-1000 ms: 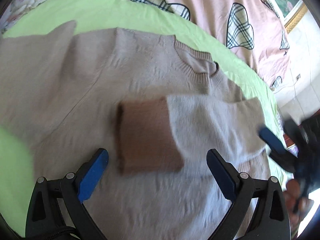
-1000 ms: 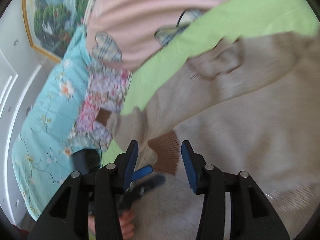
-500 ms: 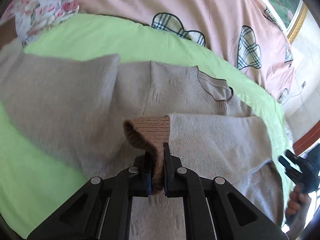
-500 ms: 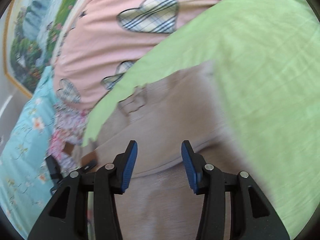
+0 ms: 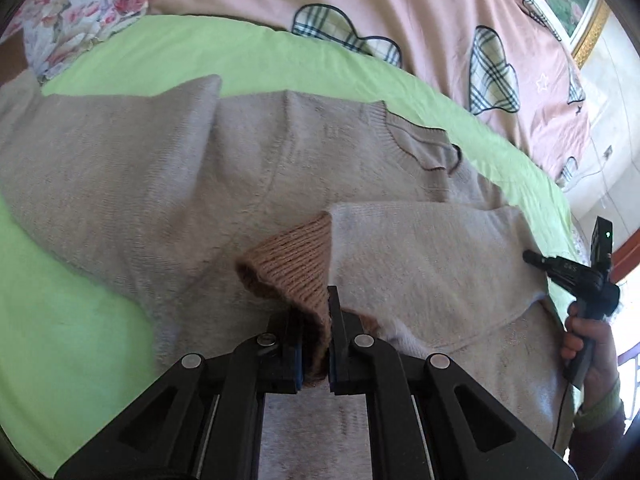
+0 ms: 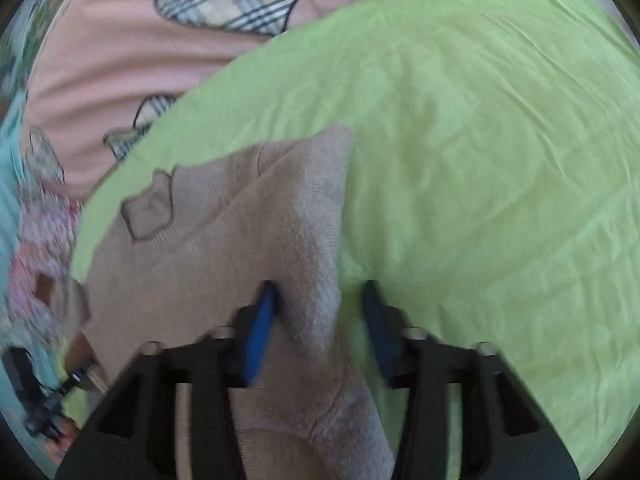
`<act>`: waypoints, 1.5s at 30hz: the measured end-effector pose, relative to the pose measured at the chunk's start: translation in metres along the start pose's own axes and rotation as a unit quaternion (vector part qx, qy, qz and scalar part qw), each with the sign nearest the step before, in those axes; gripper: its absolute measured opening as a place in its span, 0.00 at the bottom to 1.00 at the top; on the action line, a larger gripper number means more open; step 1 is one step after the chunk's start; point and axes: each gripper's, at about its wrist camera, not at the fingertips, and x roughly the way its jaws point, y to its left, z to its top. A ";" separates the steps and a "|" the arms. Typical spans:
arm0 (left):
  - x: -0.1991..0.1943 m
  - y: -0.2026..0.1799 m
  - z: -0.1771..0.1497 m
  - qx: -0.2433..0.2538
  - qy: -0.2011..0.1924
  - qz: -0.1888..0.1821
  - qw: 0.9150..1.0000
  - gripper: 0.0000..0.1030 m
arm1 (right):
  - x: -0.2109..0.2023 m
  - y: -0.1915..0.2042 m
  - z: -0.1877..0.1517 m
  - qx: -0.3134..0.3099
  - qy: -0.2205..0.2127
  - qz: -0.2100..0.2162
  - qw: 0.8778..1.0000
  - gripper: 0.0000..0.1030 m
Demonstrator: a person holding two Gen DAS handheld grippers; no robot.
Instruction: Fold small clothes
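A beige knitted sweater lies spread flat on a green sheet that covers the bed, its ribbed neckline pointing toward the far edge, where a pink quilt with plaid heart patches is bunched up. One sleeve is folded across the sweater's chest, and its brown ribbed cuff stands lifted off the body of the garment in a small peak. The left tongs are closed tightly on the lower edge of that cuff, the knit pinched between the two black fingers with only a narrow gap showing. In the left wrist view the right tongs appear at the right-hand edge of the bed, held in a hand and hovering just beyond the sweater's side seam. In the right wrist view the right tongs stand wide apart, their blue pads straddling the outer edge of the sweater: one finger over the knit, the other over bare green sheet (this view is somewhat blurred, so I cannot tell whether the fingers touch the fabric). A floral cloth sits at the far left corner of the bed.
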 end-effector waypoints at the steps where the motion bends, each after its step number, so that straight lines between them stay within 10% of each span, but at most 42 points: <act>1: 0.000 -0.003 0.000 0.004 0.000 -0.006 1.000 0.07 | -0.004 -0.002 0.002 -0.004 -0.010 -0.008 1.000 0.08; 13: -0.010 0.005 -0.011 0.034 0.000 0.023 0.999 0.19 | -0.032 -0.015 -0.009 0.019 -0.033 -0.010 0.999 0.17; 23: -0.065 0.081 -0.023 -0.061 -0.035 0.039 0.997 0.27 | -0.066 0.063 -0.091 -0.020 -0.001 0.118 0.993 0.38; 26: -0.076 0.121 -0.014 -0.105 -0.054 0.093 0.989 0.50 | -0.063 0.084 -0.112 -0.030 0.023 0.141 0.989 0.40; 39: -0.078 0.281 0.084 -0.235 -0.112 0.151 0.954 0.64 | -0.062 0.115 -0.138 -0.043 0.052 0.161 0.985 0.50; 43: -0.079 0.312 0.110 -0.275 -0.125 0.149 0.941 0.64 | -0.063 0.114 -0.137 -0.043 0.052 0.159 0.985 0.50; 44: -0.081 0.318 0.113 -0.284 -0.131 0.143 0.939 0.57 | -0.065 0.113 -0.137 -0.041 0.051 0.159 0.985 0.50; 45: -0.084 0.322 0.116 -0.286 -0.136 0.137 0.939 0.27 | -0.064 0.113 -0.136 -0.039 0.050 0.158 0.985 0.50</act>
